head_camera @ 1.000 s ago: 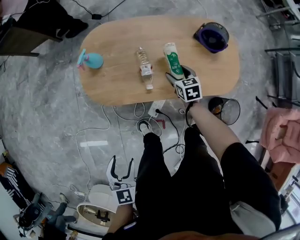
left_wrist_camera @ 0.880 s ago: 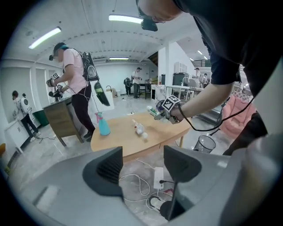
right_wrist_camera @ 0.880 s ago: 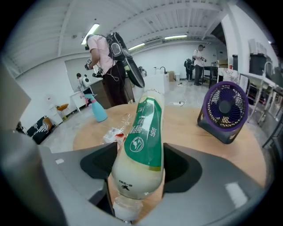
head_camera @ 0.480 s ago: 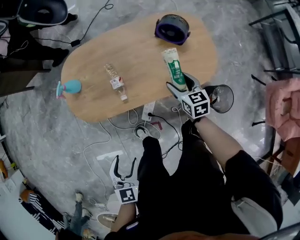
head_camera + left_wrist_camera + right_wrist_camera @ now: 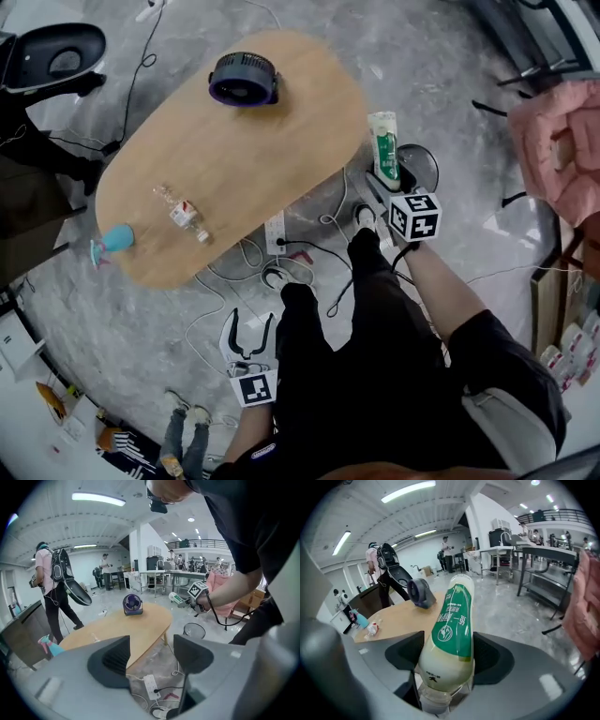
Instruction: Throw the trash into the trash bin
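My right gripper (image 5: 382,178) is shut on a pale bottle with a green label (image 5: 382,142), held off the table's edge. In the head view the bottle overlaps the left rim of the black wire trash bin (image 5: 424,159) on the floor. The right gripper view shows the bottle (image 5: 450,625) squeezed between both jaws of the right gripper (image 5: 447,660). My left gripper (image 5: 251,323) hangs low by the person's leg, open and empty. The left gripper view has the bin (image 5: 193,630) beyond the open left gripper (image 5: 150,656). A clear plastic bottle (image 5: 183,214) lies on the table.
The oval wooden table (image 5: 281,131) also carries a purple fan (image 5: 243,78) and a blue object (image 5: 112,240). A power strip (image 5: 275,232) and cables lie on the floor under its edge. A pink cloth (image 5: 553,131) hangs at right. People stand further back.
The right gripper has carried the green-labelled bottle off the tabletop and rightwards to the wire bin. The head view has swung. The left gripper stays low and open.
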`<state>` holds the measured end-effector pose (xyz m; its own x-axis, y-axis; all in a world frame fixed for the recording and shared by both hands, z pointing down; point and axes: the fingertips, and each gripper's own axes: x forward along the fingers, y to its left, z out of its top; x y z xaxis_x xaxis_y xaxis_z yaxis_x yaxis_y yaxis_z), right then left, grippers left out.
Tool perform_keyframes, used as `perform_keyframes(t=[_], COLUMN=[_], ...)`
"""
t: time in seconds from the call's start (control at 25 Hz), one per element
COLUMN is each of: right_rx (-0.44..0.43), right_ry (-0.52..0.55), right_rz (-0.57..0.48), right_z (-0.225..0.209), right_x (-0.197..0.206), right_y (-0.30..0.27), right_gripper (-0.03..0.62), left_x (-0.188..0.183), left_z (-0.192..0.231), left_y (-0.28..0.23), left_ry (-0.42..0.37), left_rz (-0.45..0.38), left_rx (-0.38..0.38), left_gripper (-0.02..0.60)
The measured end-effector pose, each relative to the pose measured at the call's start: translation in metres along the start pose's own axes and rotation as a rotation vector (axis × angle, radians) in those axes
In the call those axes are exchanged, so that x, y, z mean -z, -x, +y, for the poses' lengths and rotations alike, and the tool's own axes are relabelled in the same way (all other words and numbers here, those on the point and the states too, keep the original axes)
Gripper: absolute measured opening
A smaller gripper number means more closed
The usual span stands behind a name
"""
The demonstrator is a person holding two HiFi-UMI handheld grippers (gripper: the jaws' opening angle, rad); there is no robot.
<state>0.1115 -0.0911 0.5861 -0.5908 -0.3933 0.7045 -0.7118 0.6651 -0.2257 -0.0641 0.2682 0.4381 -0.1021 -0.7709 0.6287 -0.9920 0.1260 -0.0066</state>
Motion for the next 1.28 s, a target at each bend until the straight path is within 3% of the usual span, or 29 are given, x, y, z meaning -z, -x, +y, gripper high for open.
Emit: perform_keyframes(t=[0.16, 0.4, 0.72, 1.0, 1.28], right_rx=[0.086, 0.168, 0.229, 0.199, 0.214], right_ry=[-0.103, -0.087, -0.288, -0.235, -0.34], right_rz=[0.021, 0.1, 0.369, 0.569, 0.767], right_z=[-0.062, -0.118, -0.195, -0.219, -0.226], right_x=[0.027, 0.075, 0.193, 0.241, 0.294], right_y=[0.019, 0.029, 0.01, -0.016, -0.023], right_gripper=[0.345, 0.345, 0.345, 0.346, 0.347], left_x=[-0.019, -0.046, -0.057, -0.05, -0.049], left_z=[-0.022, -0.059, -0.1, -0.114, -0.112], left_y=[-0.026, -0.066, -0.105, -0.121, -0.122], left_ry=[-0.052, -0.117, -0.154, -0.17, -0.158], left_rz=[0.011, 0.027, 0.069, 0.133, 0.166], left_rx=[0.058, 0.156, 0.239, 0.268, 0.248], left_gripper=[0.299, 0.299, 0.299, 0.299, 0.299])
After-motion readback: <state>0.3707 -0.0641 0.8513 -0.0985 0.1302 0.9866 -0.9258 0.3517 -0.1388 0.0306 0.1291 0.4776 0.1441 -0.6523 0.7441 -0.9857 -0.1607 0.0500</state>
